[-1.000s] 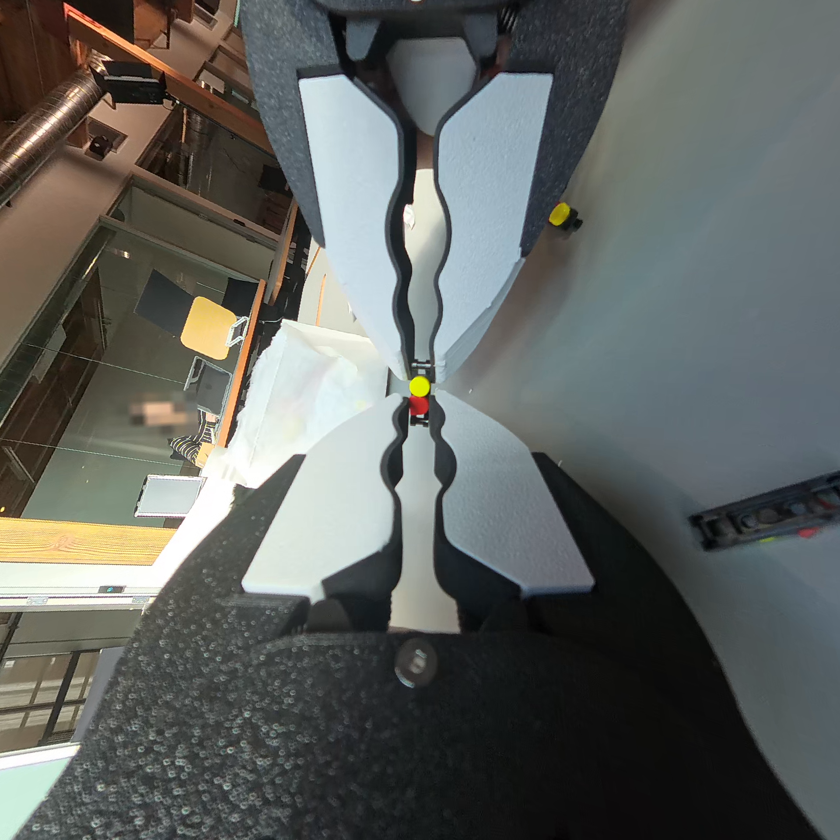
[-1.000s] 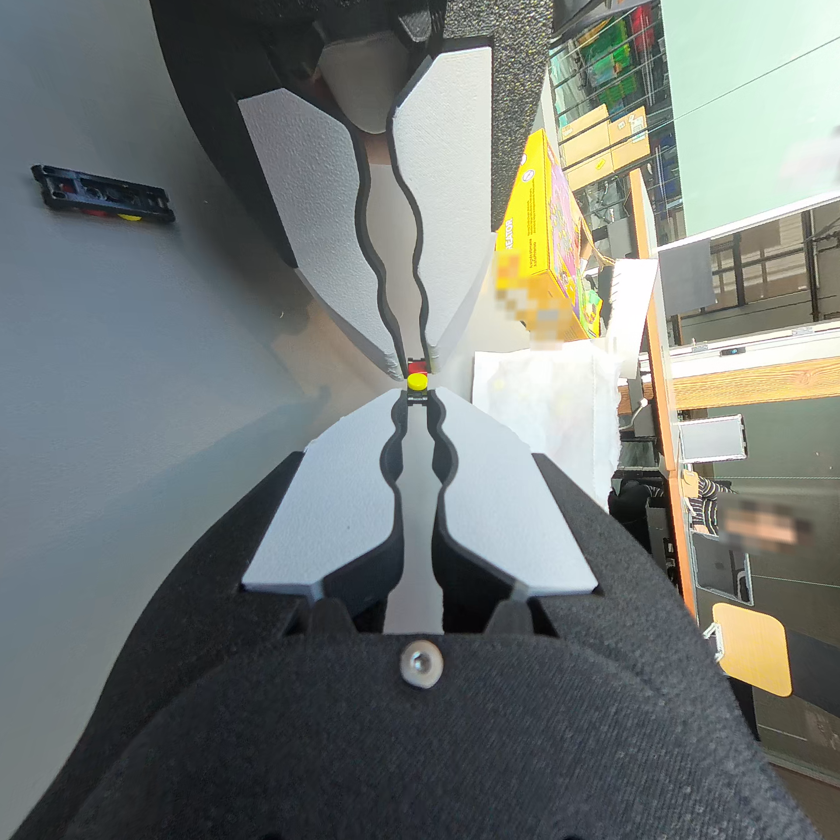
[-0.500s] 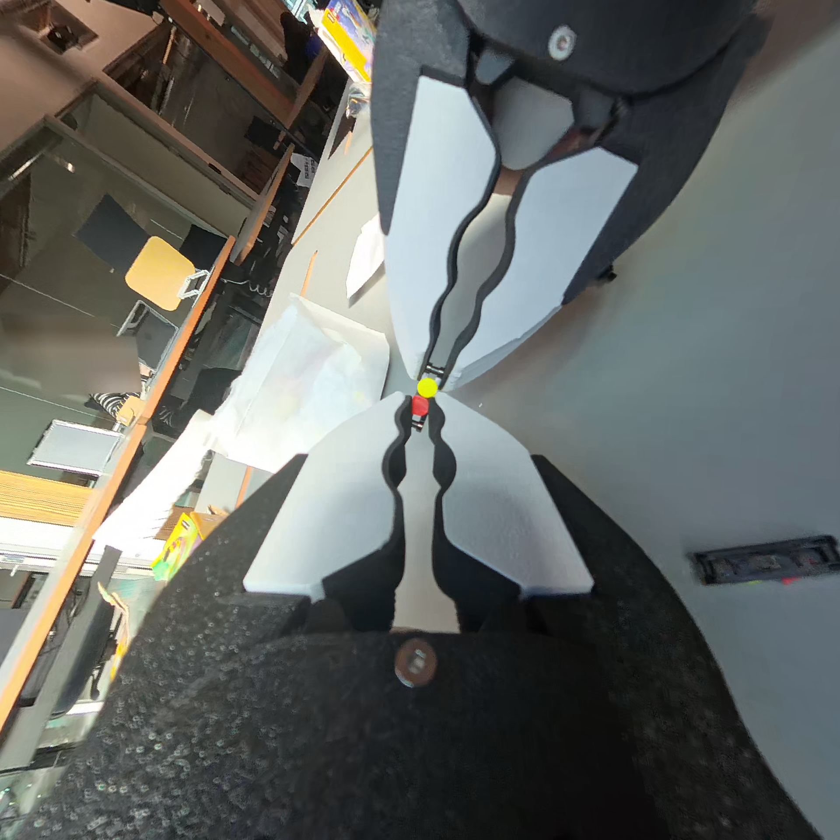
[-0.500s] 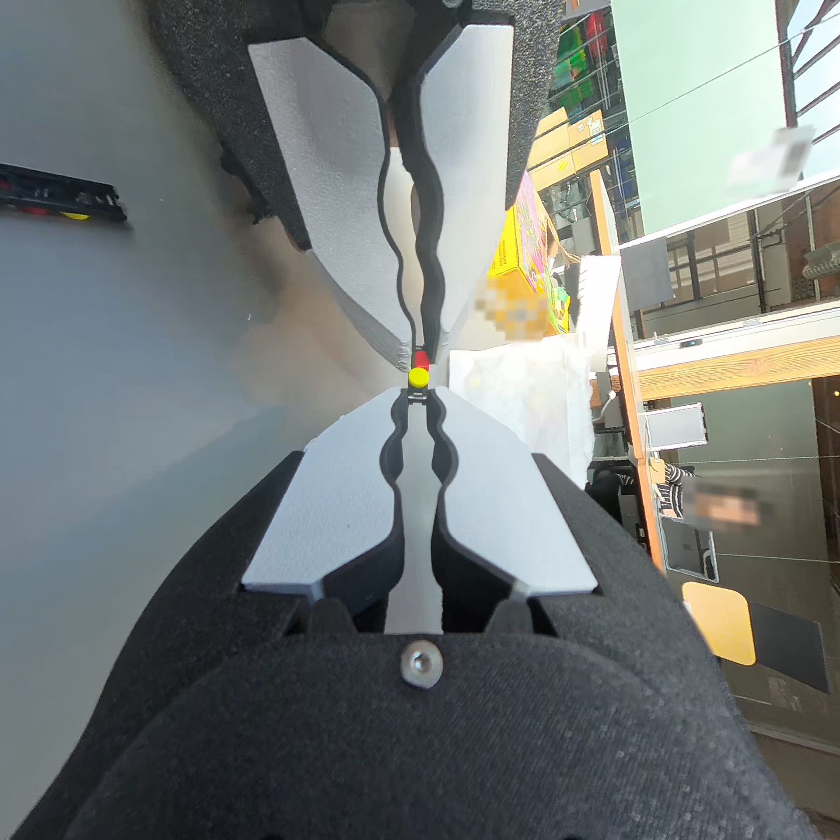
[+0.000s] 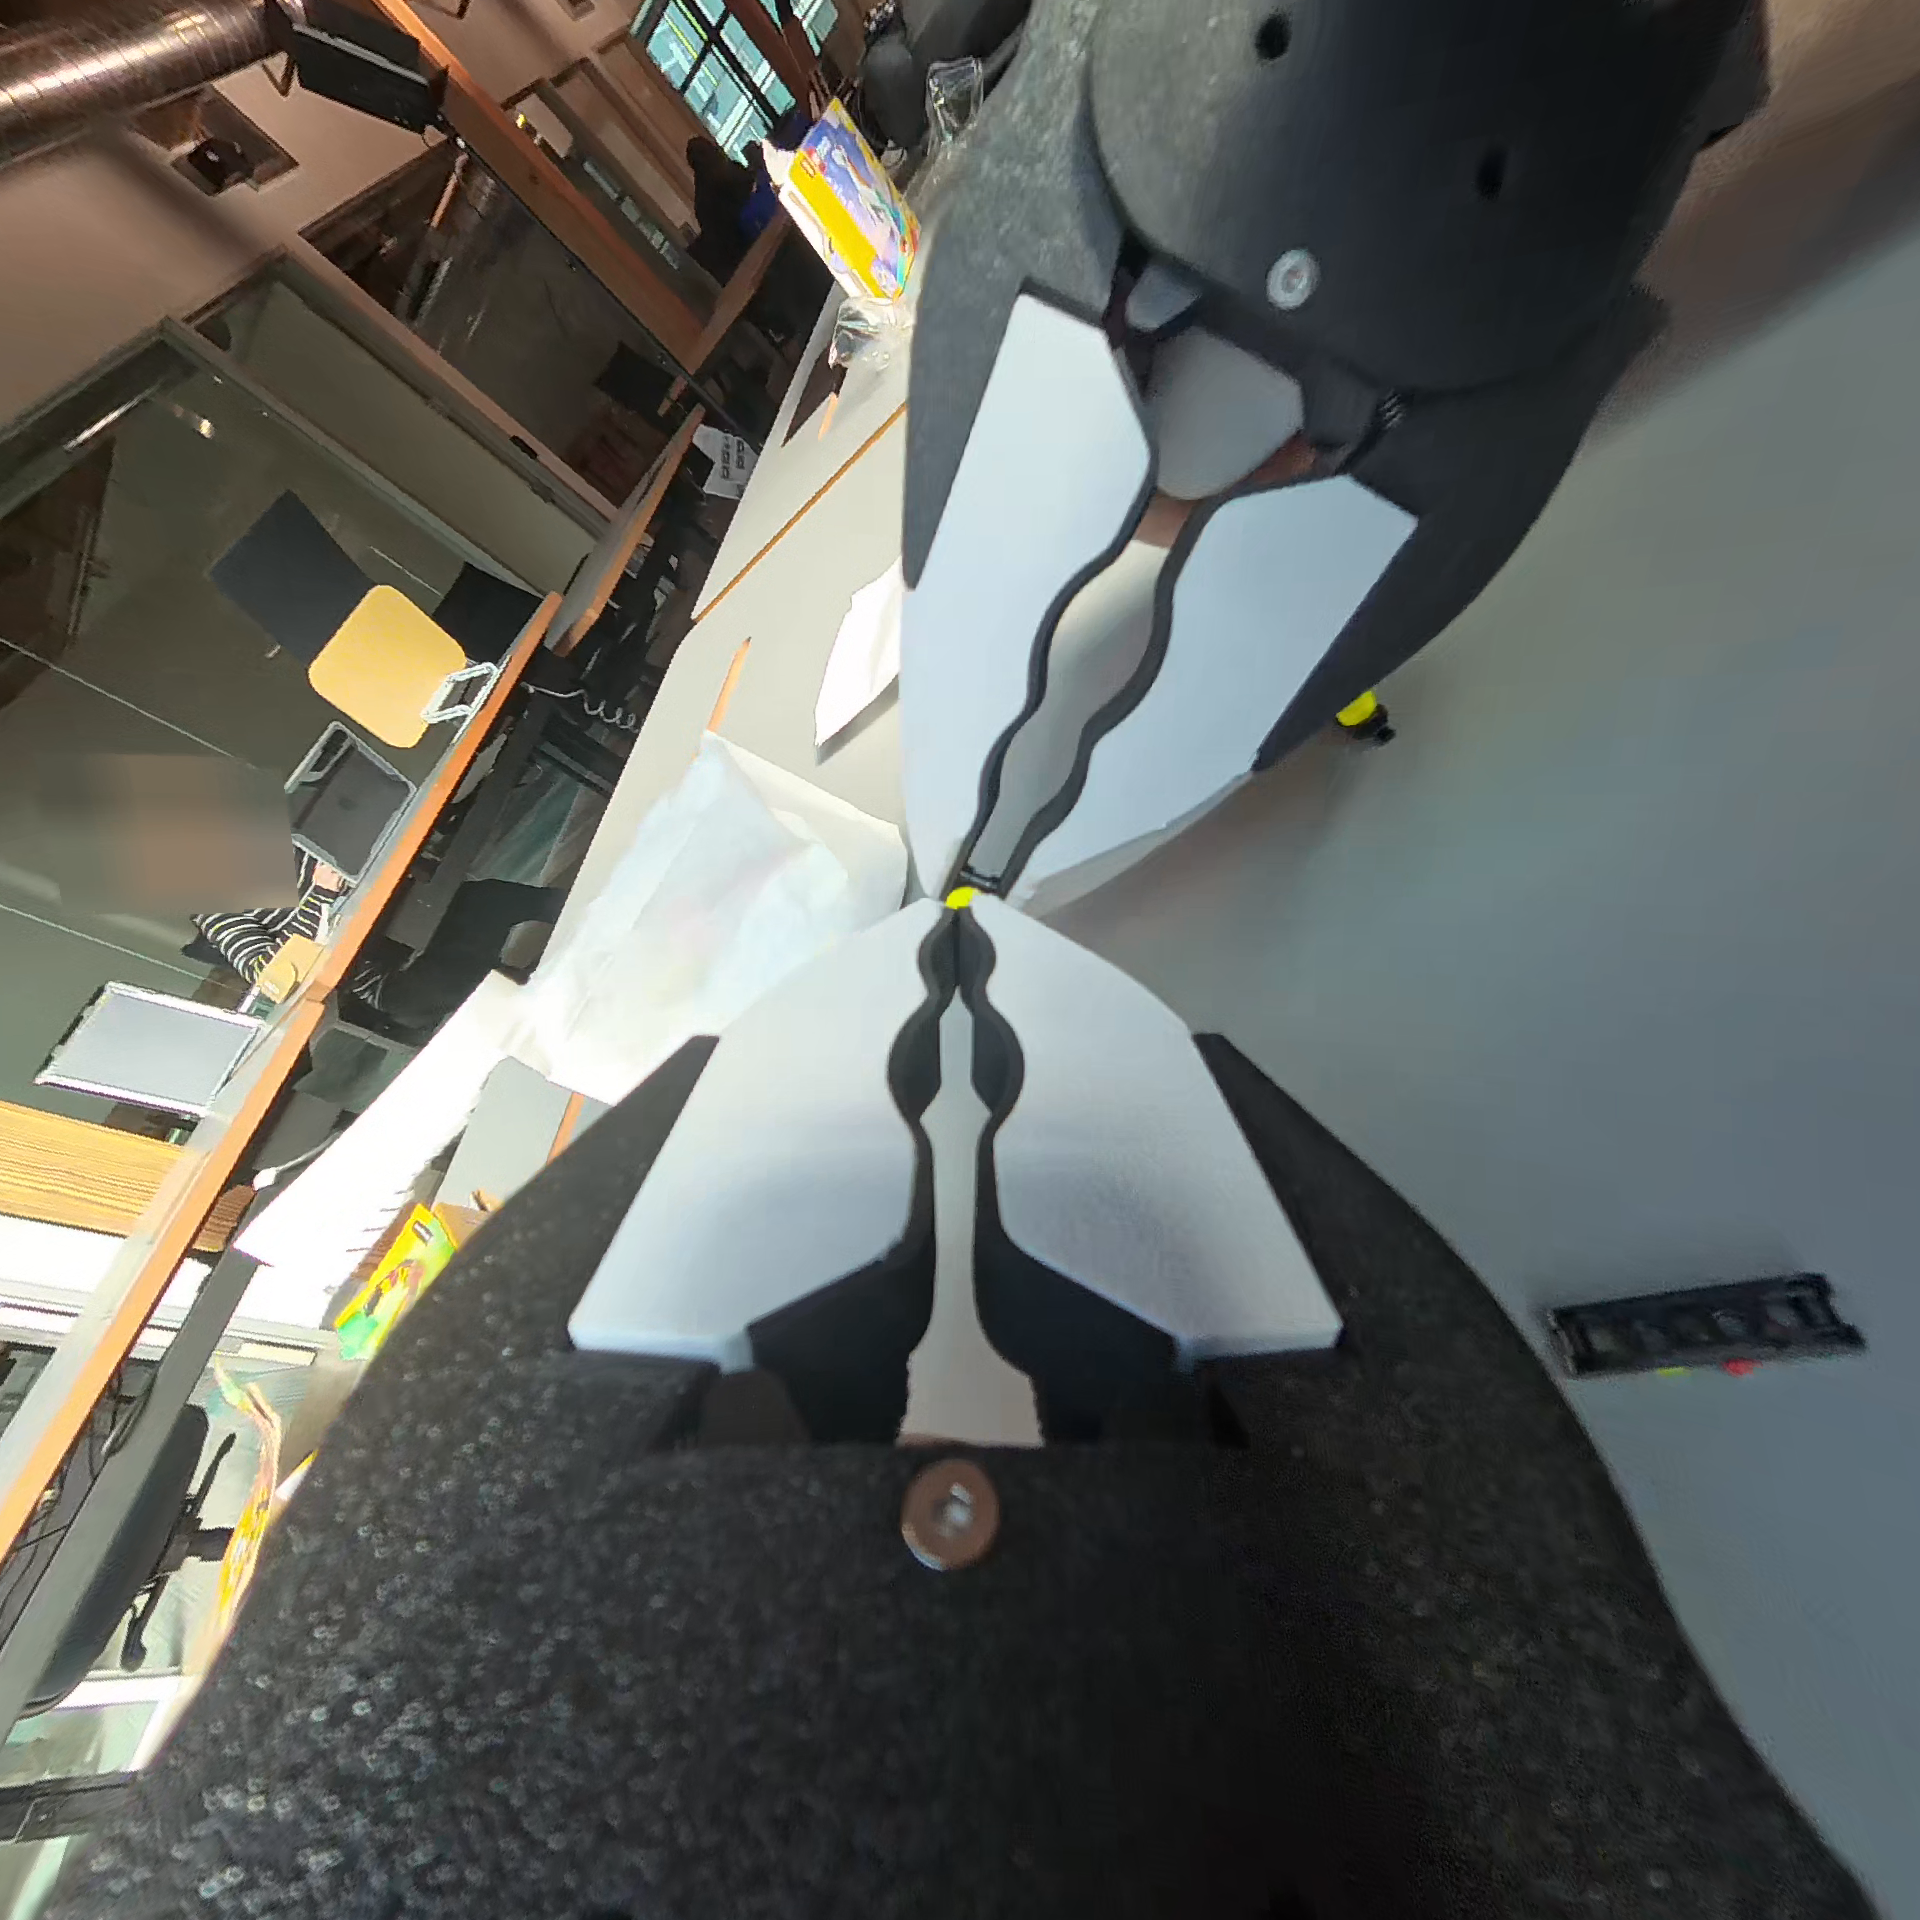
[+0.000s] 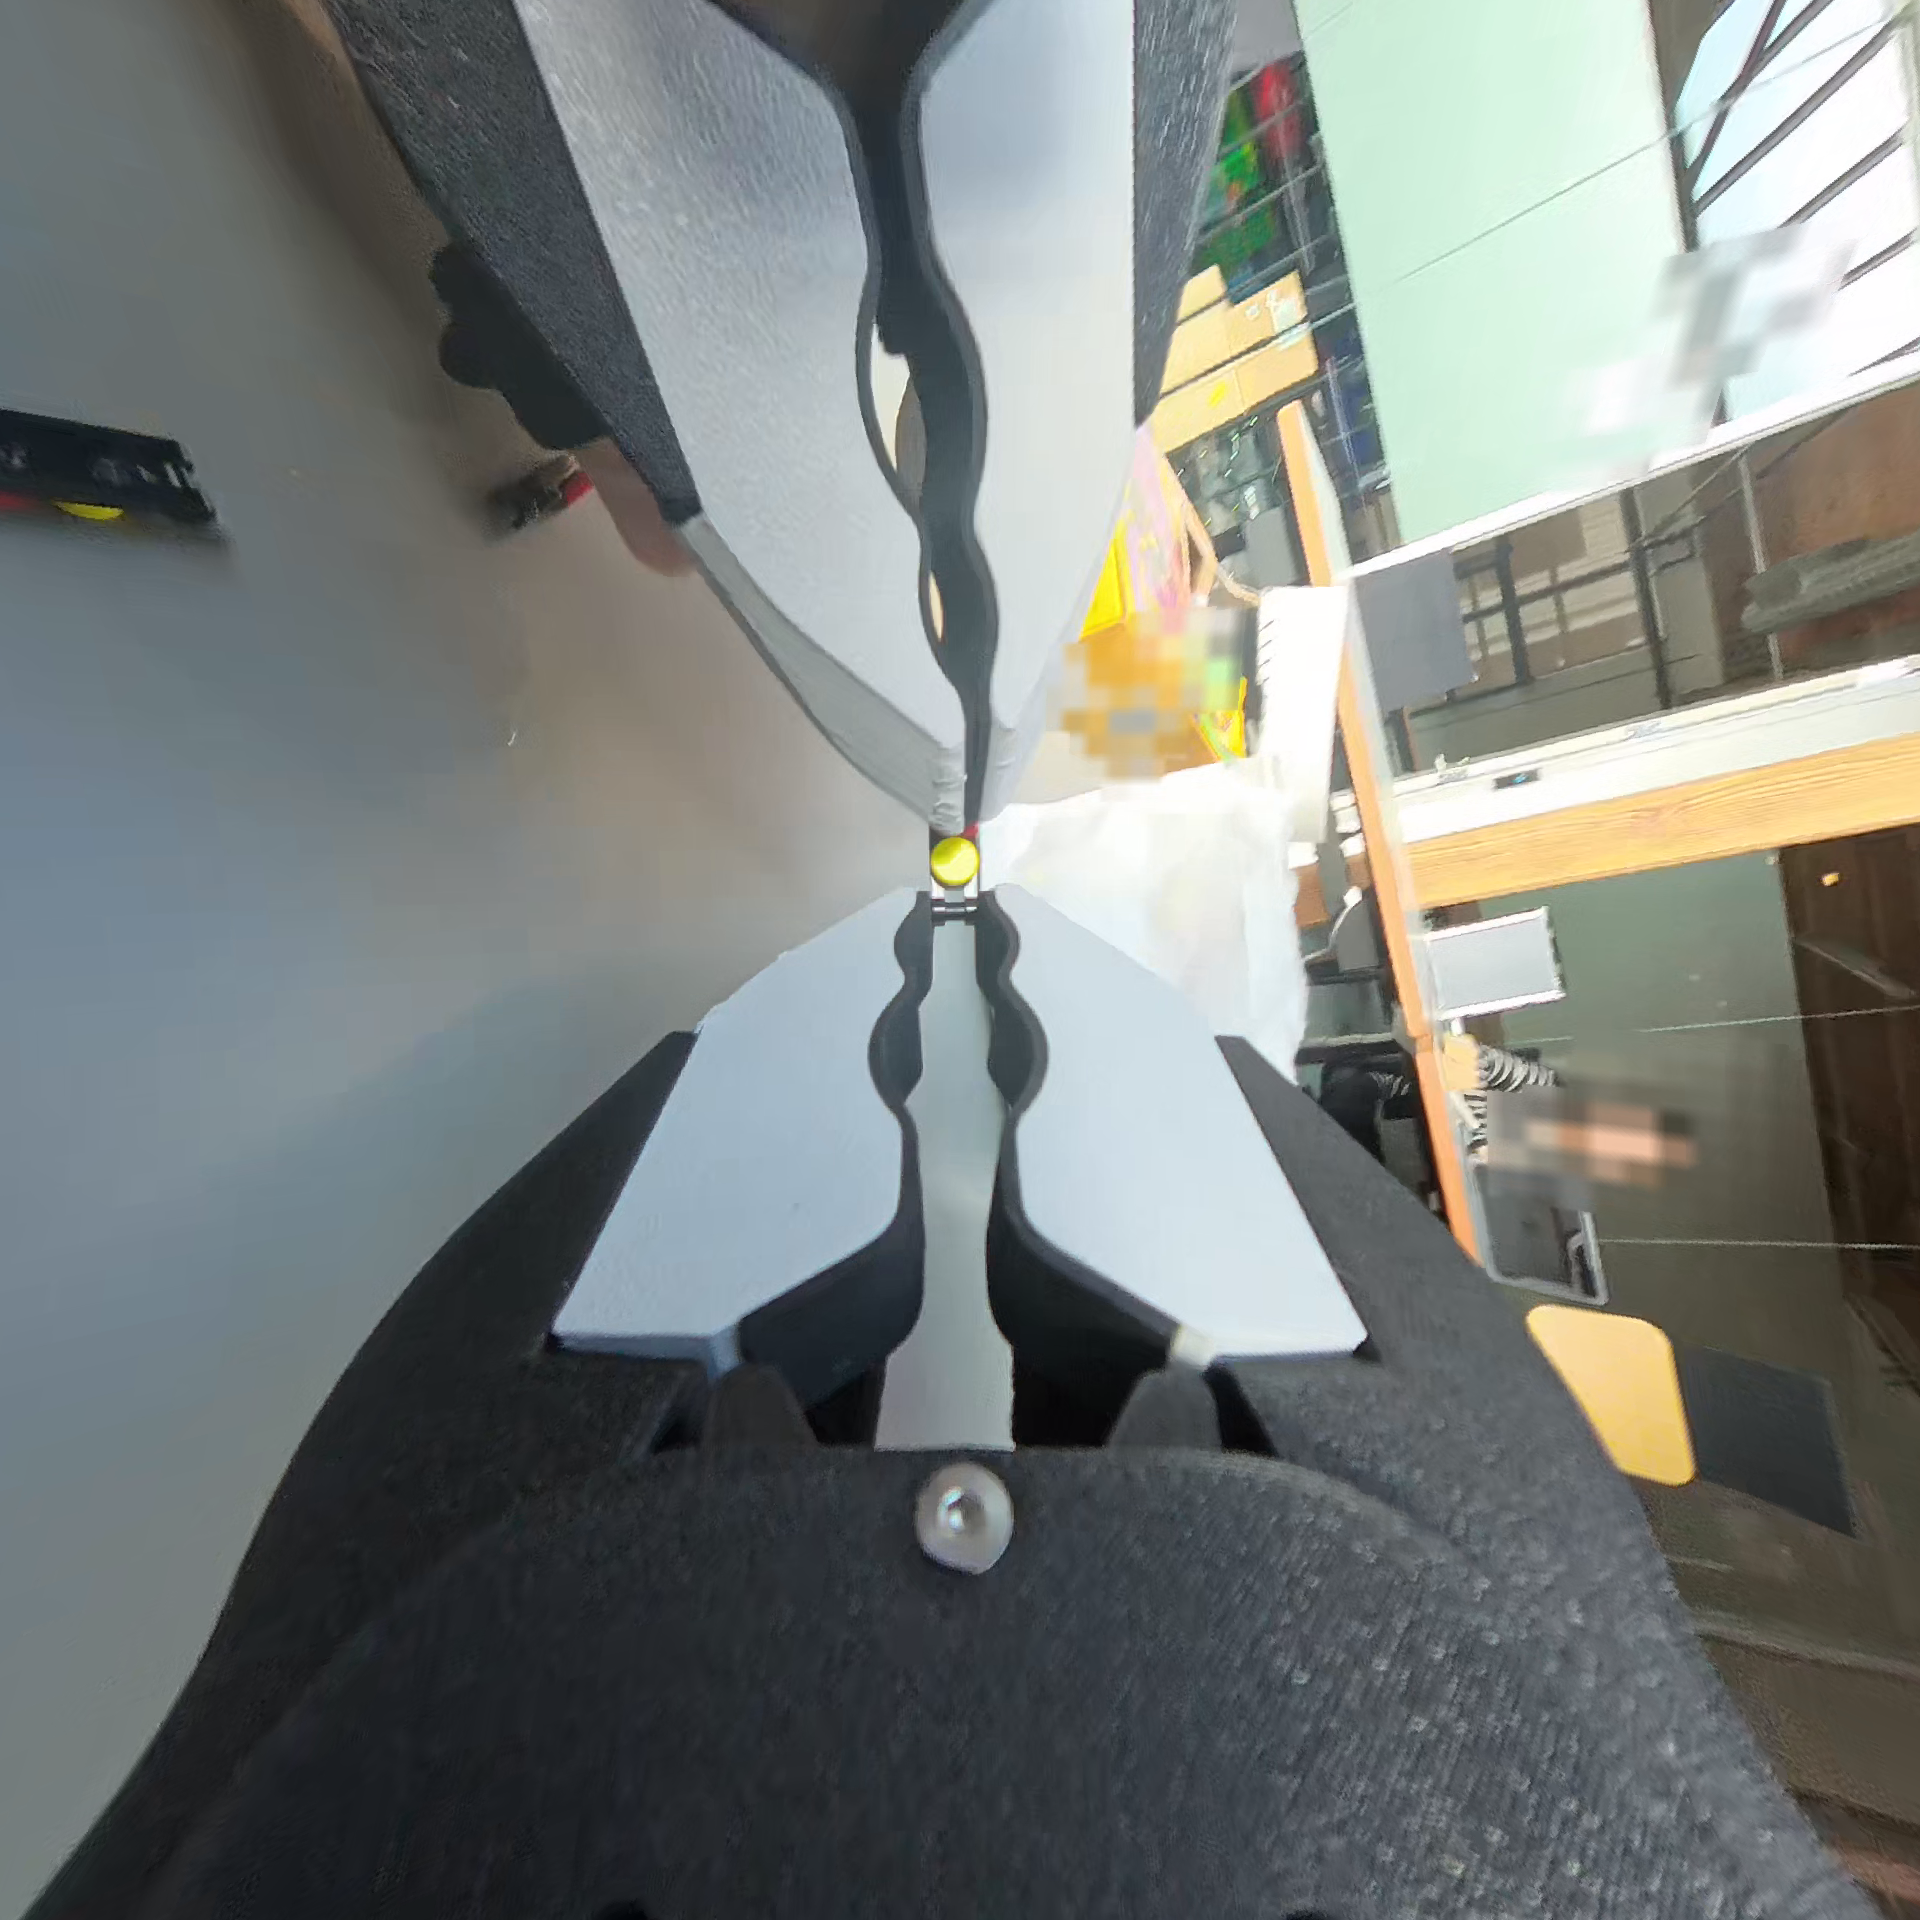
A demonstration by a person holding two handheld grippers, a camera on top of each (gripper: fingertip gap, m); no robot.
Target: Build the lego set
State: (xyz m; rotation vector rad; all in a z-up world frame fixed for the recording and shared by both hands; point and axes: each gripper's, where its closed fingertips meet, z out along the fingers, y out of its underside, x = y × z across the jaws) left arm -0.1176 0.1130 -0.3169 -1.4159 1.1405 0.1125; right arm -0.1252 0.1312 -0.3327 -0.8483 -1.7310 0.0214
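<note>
left wrist view: the left gripper point(image 5: 954, 914), black body with white fingers, has its jaws pressed nearly together at the tips, pinching a tiny piece that is mostly hidden; tip to tip with it, the right gripper point(image 5: 982, 875) comes in from above, its jaws closed on a small black lego piece with a round yellow stud point(image 5: 963, 897); a long black lego plate point(image 5: 1704, 1337) lies on the grey tabletop point(image 5: 1610, 935) well to the right; a small yellow-capped black piece point(image 5: 1361, 714) sits beside the right gripper; a crumpled white paper bag point(image 5: 717, 883) lies to the left.

right wrist view: the right gripper point(image 6: 954, 902) clamps the black base under the yellow stud point(image 6: 953, 858); the left gripper point(image 6: 968, 805) meets it from above, jaws nearly closed, a sliver of red at its tip; the black plate point(image 6: 104, 478) lies at far left.
</note>
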